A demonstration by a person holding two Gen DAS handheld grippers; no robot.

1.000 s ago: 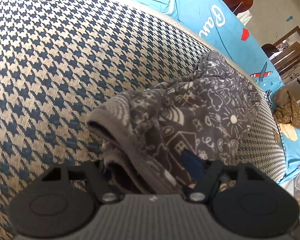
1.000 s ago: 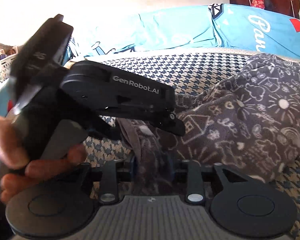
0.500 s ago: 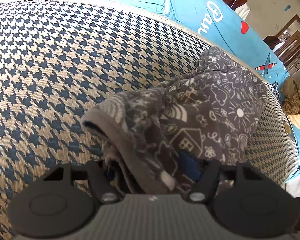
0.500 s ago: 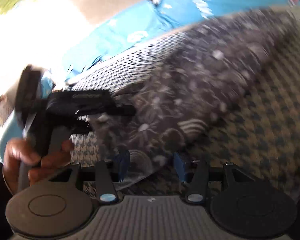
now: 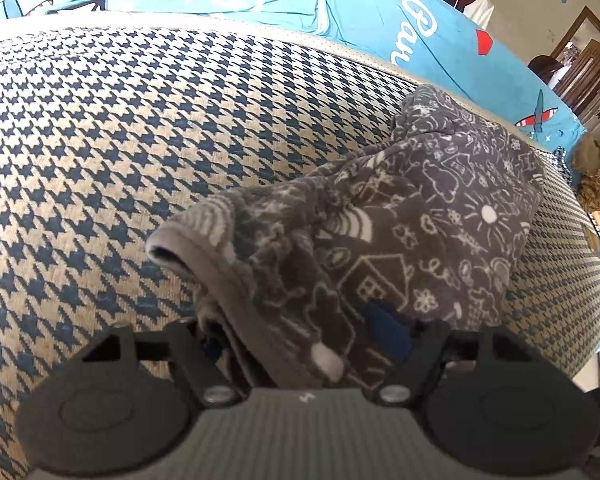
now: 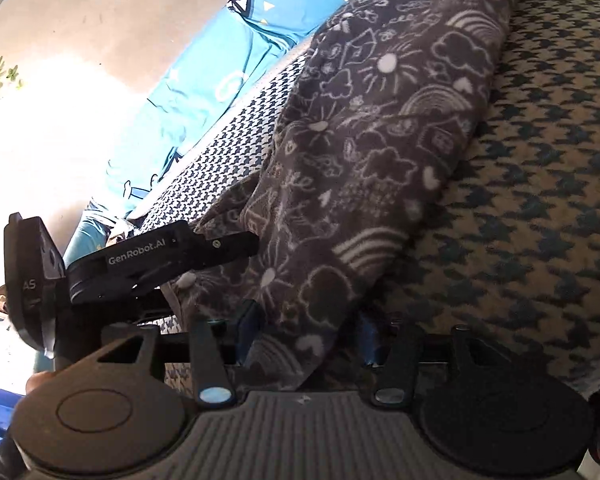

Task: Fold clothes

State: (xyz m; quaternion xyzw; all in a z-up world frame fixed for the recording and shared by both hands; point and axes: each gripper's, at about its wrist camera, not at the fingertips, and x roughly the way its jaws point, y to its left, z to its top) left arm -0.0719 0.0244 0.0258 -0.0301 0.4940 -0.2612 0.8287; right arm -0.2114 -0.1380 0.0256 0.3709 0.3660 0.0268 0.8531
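A grey fleece garment [image 5: 420, 220] printed with white doodles lies bunched on a blue-and-tan houndstooth cushion [image 5: 140, 140]. My left gripper [image 5: 300, 340] has a thick bunch of its near hem between the blue pads; its jaws are closing and the hem stands lifted off the cushion. In the right wrist view the garment [image 6: 380, 120] runs diagonally up the cushion [image 6: 540, 200]. My right gripper [image 6: 308, 336] straddles its tapered lower end, jaws opening, the right pad standing clear of the cloth. The left gripper's finger [image 6: 228, 245] reaches into the cloth from the left.
A bright blue printed sheet [image 5: 420, 20] covers the bed behind the cushion, seen again as the blue sheet [image 6: 228, 68]. Wooden furniture [image 5: 588, 64] and a brown bundle [image 5: 596, 176] sit at the far right. Pale floor [image 6: 100, 40] lies beyond.
The right gripper has rolled, tilting its whole view, and shifted along the garment's lower edge while its jaws widened. The left gripper stays on the hem, turned slightly.
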